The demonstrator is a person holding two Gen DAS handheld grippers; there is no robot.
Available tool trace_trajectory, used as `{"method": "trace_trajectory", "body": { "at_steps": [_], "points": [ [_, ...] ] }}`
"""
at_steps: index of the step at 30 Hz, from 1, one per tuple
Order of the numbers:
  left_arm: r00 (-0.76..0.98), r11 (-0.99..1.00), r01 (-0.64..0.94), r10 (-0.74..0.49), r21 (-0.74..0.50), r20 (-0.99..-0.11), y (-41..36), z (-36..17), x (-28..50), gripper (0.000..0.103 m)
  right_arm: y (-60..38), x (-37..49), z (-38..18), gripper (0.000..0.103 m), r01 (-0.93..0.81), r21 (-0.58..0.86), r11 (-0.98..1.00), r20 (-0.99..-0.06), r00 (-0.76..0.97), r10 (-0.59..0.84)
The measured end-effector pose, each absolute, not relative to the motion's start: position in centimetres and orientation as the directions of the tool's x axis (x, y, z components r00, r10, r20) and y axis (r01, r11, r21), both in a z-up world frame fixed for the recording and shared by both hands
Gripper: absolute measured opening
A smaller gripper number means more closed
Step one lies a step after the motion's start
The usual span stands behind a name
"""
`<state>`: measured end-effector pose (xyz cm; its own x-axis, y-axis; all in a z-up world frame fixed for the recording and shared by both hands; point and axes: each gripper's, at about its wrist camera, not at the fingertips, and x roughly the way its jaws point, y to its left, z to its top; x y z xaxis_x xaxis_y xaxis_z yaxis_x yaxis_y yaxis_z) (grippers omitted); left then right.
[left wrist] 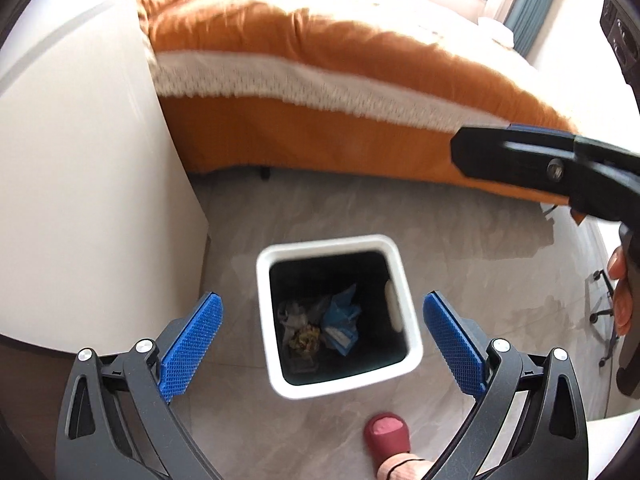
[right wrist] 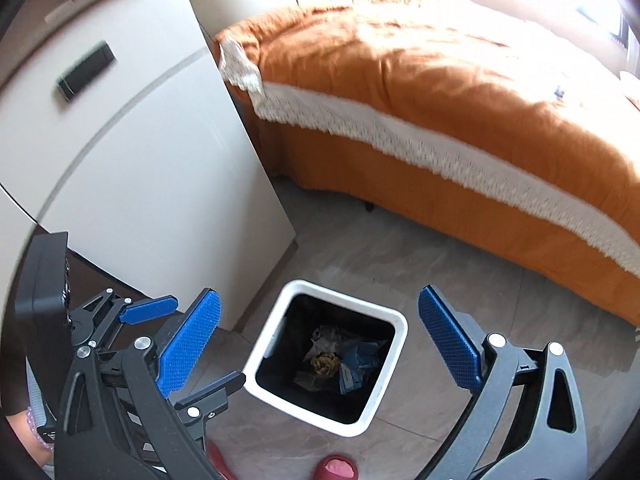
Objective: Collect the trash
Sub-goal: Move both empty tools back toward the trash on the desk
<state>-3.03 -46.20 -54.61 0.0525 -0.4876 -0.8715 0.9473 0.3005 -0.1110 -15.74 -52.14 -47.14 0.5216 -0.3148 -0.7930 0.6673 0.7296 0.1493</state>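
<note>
Two hand-held grippers with blue ridged pads are held above a square white plastic waste bin [left wrist: 412, 344] with a black interior, which stands on a grey tiled floor [left wrist: 460, 236]. The bin is placed just beside a white bedside cabinet [left wrist: 88, 184] and near a bed covered in an orange quilt with a white lace border [left wrist: 320, 80].

The left gripper [left wrist: 322, 344] is seen spread wide with nothing between its pads, and the bin mouth is framed in the gap. The right gripper [right wrist: 318, 344] is likewise spread wide and empty, also framing the bin.

At the bottom of the bin, the trash is seen: a crumpled blue wrapper [left wrist: 340, 320], a pale crumpled wrapper [left wrist: 294, 312] and a yellowish-brown wad [left wrist: 306, 338].

The step in hand is judged to be the drop into the bin, apparently just completed, since both grippers are empty directly above it. The next move would call for both grippers to be lifted clear and turned toward any litter left in the room; none is visible on the floor.

Only in the right wrist view is a black rectangular handle [right wrist: 86, 70] on the cabinet front shown, along with the left gripper from the side. Only in the left wrist view are a person's fingers [left wrist: 622, 292] shown around the right gripper's body, and a red slipper with a bare ankle [left wrist: 386, 436].
</note>
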Motion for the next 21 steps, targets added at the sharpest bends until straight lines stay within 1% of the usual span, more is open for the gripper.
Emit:
{"method": "trace_trajectory", "body": {
  "at_steps": [5, 10, 16, 21],
  "points": [
    [0.094, 0.306, 0.948, -0.547, -0.094, -0.832, -45.3, -46.8, -2.6, 0.099, -50.2, -15.7, -39.8, 0.099, 0.653, 0.145, 0.744, -0.759, 0.556, -0.34],
    [0.152, 0.331, 0.941, -0.603, -0.072, -0.783, -43.1, -38.6, -2.1, 0.099, -47.9, -15.5, -32.7, 0.099, 0.643, 0.112, 0.758, -0.713, 0.583, -0.39],
    [0.189, 0.372, 0.924, -0.646, -0.088, -0.74, -40.2, -31.4, -1.8, 0.099, -44.9, -15.3, -24.6, 0.099, 0.611, 0.094, 0.786, -0.624, 0.651, -0.432],
    [0.233, 0.415, 0.904, -0.682, -0.104, -0.693, -37.3, -25.9, -1.7, 0.099, -42.6, -14.8, -19.6, 0.099, 0.584, 0.085, 0.808, -0.561, 0.698, -0.445]
  ]
}}
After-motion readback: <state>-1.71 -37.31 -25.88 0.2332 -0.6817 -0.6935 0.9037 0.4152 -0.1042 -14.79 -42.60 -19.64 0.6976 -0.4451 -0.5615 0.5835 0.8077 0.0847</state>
